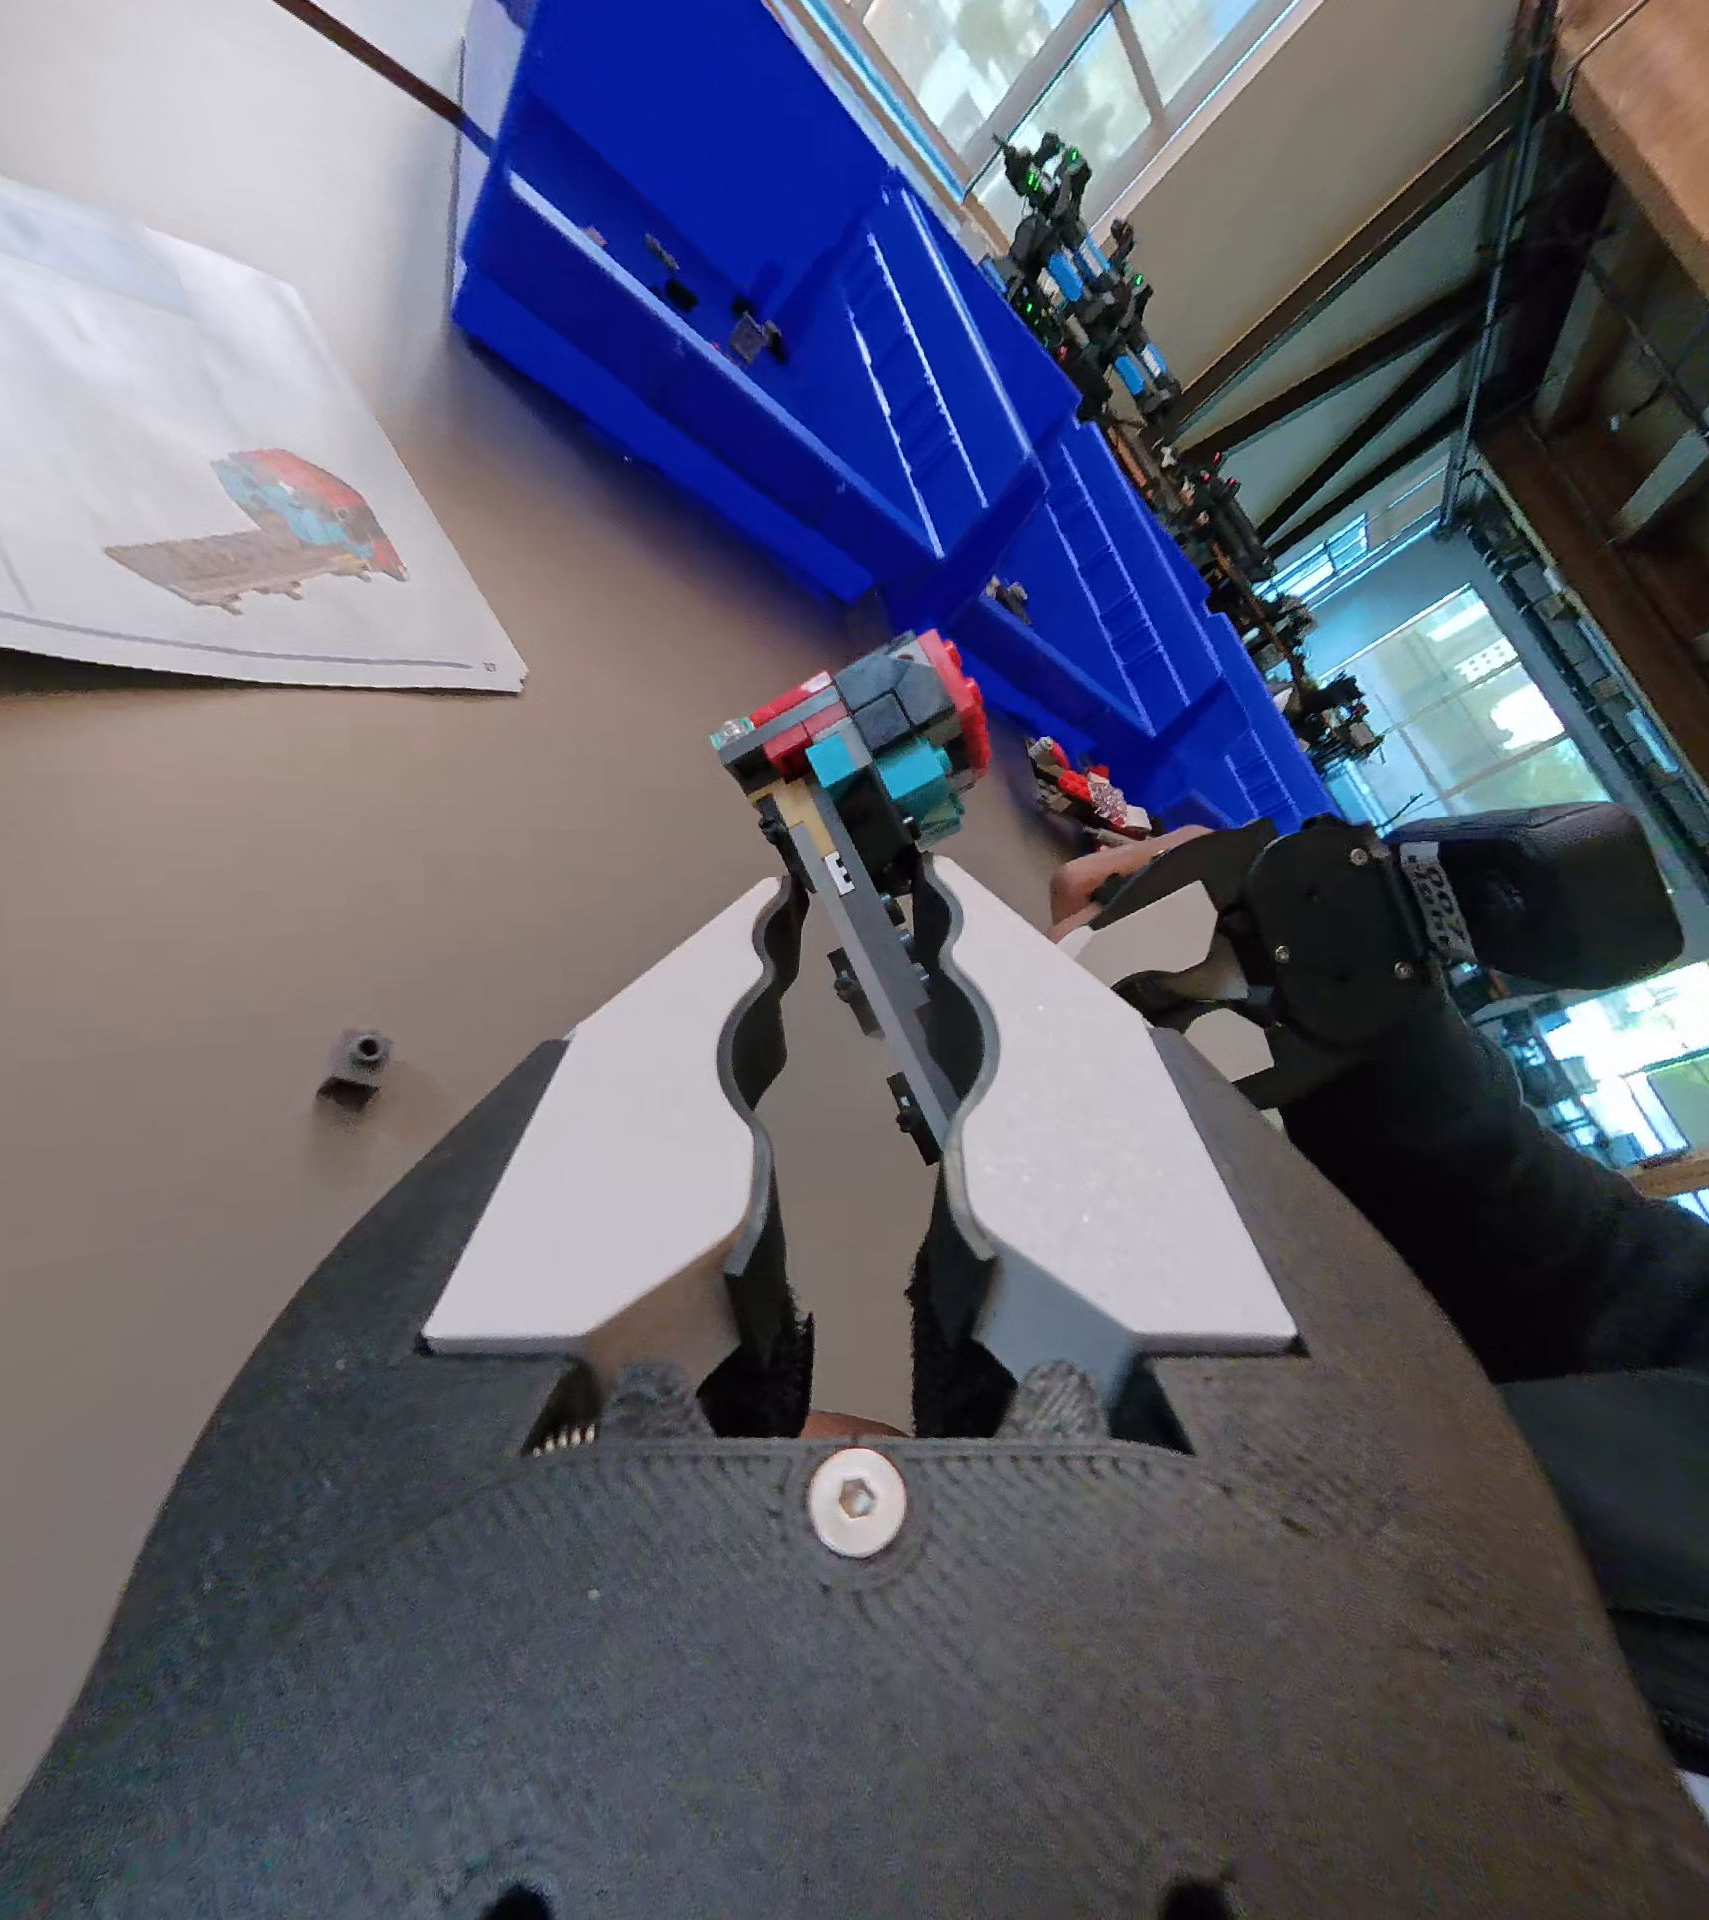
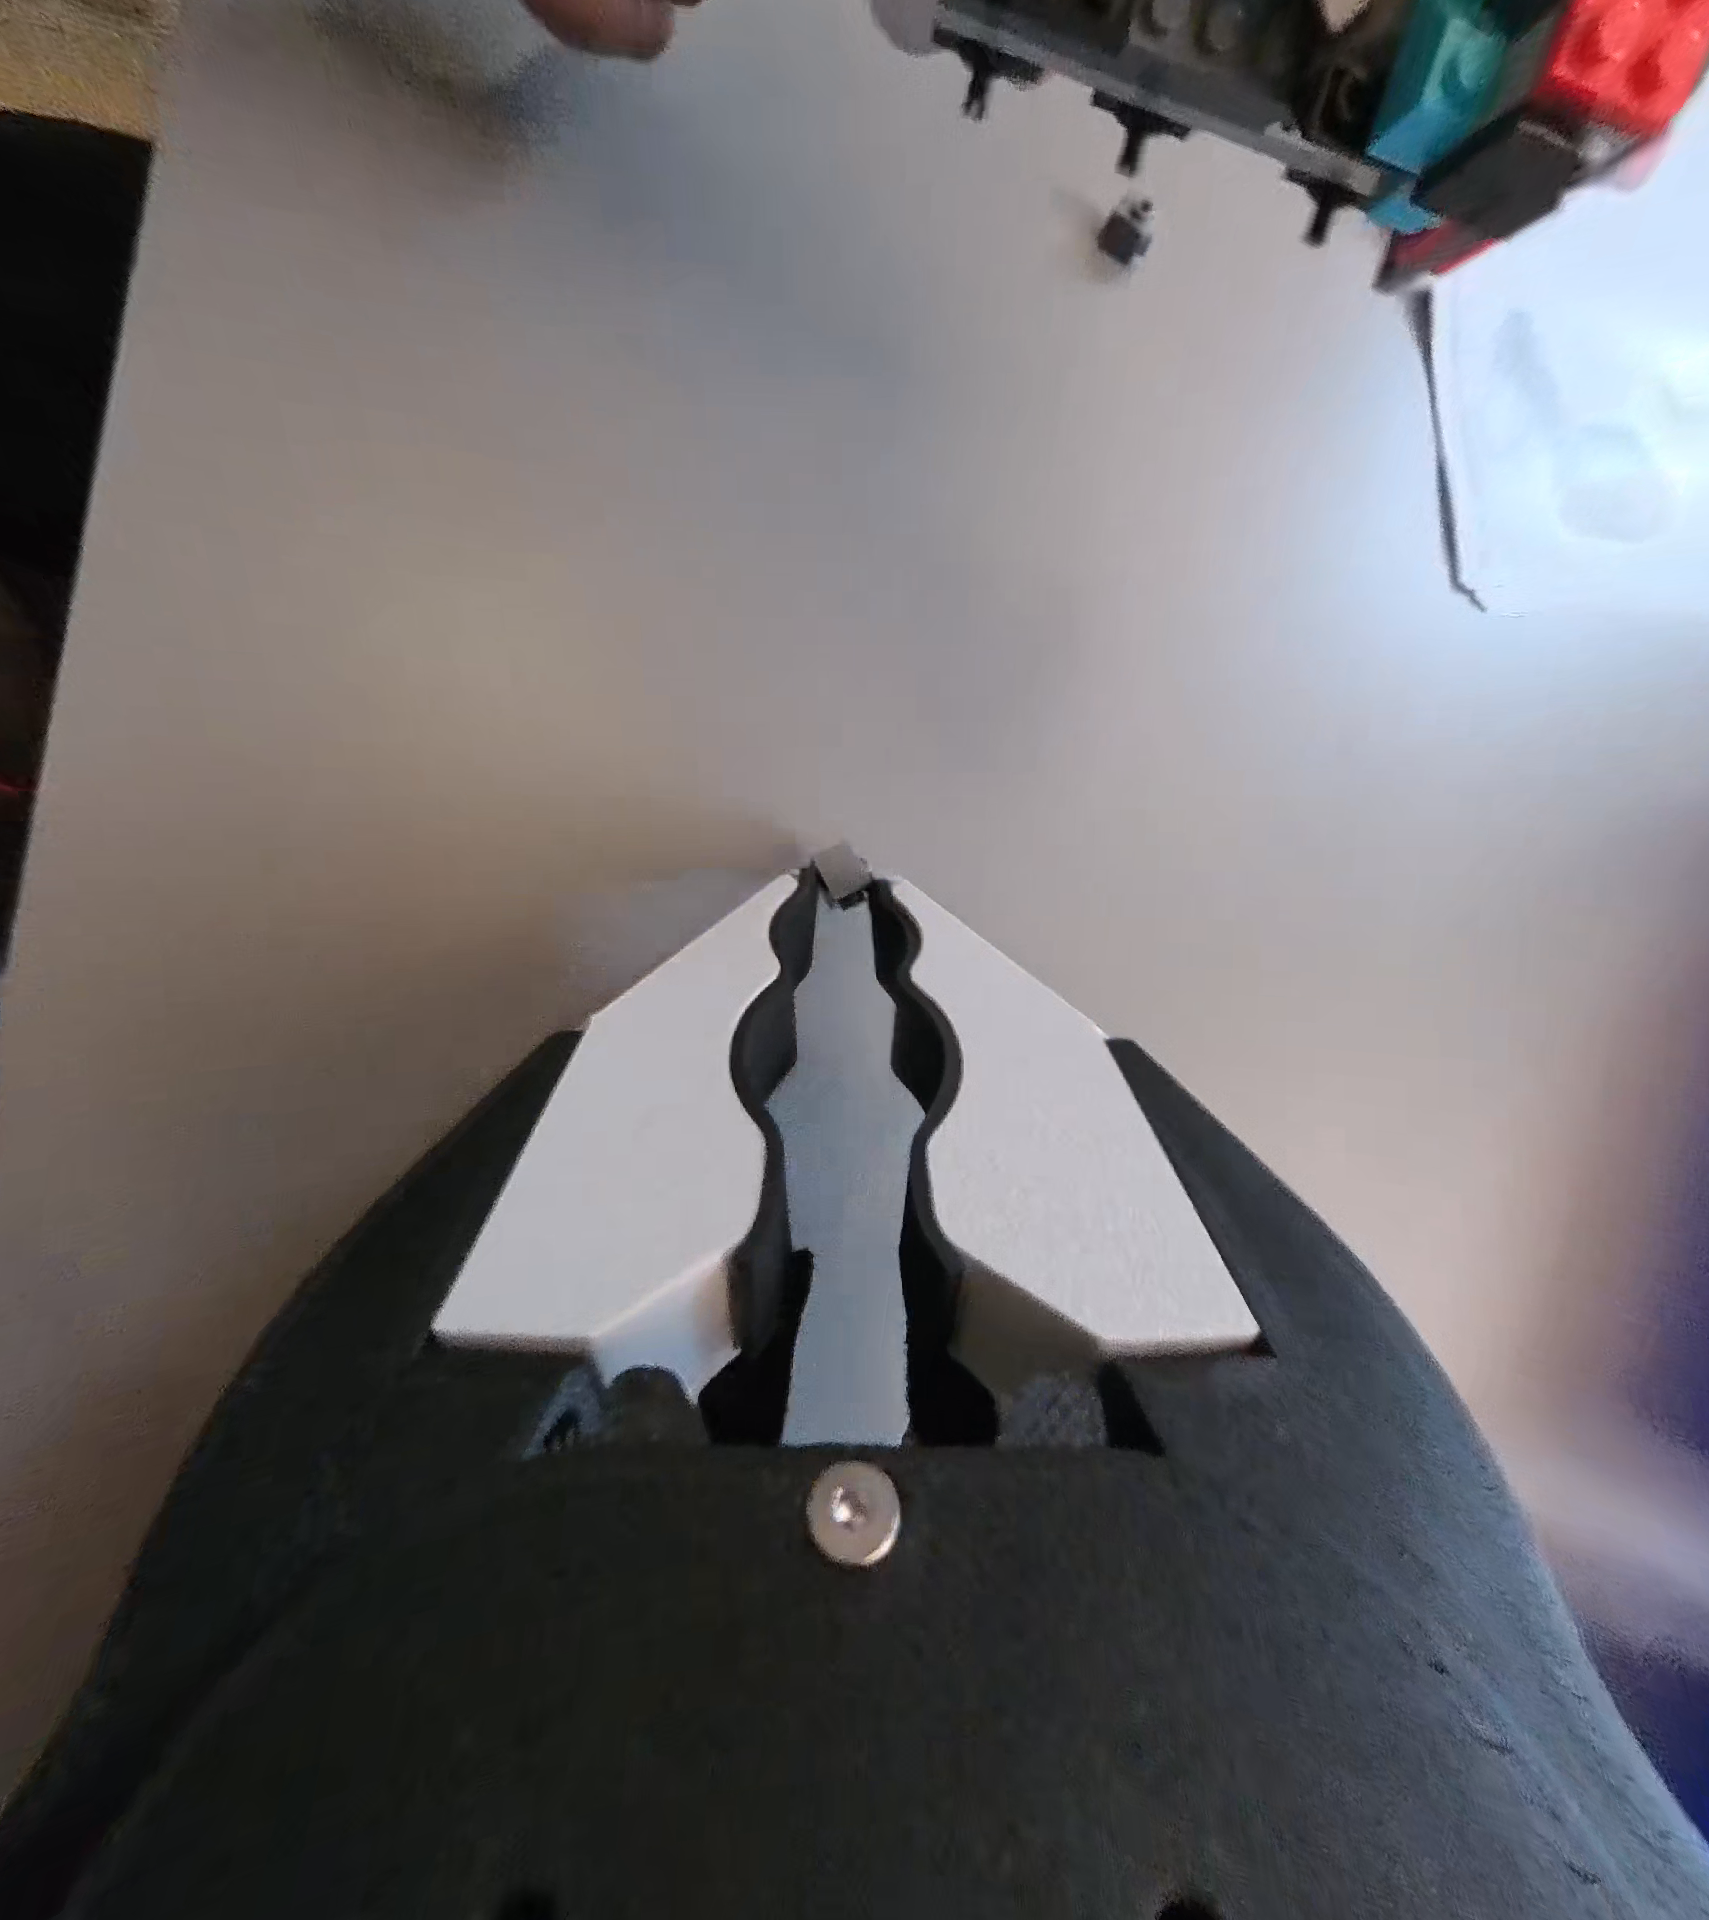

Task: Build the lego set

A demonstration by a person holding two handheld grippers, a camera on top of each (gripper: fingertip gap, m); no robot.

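My left gripper [image 1: 855, 883] is shut on the grey flatbed of a half-built lego truck [image 1: 860, 758] and holds it above the table, its red, teal and dark grey cab pointing away. The truck also shows at the top of the right wrist view [image 2: 1349, 94]. My right gripper [image 2: 842, 875] is shut on a small grey lego piece [image 2: 842, 868] at its fingertips, below the truck. The right gripper also shows in the left wrist view [image 1: 1193, 935], to the right of the truck. A small dark grey piece [image 1: 356, 1060] lies loose on the table; it also shows in the right wrist view [image 2: 1125, 234].
An open instruction booklet [image 1: 154, 468] lies on the table at the left. A row of blue bins [image 1: 777, 312] with a few parts stands behind the truck. A small pile of red and black pieces [image 1: 1078, 790] lies near the bins. The table edge [image 2: 91, 623] runs at the left. About 12 cm separates my left fingertips from my right.
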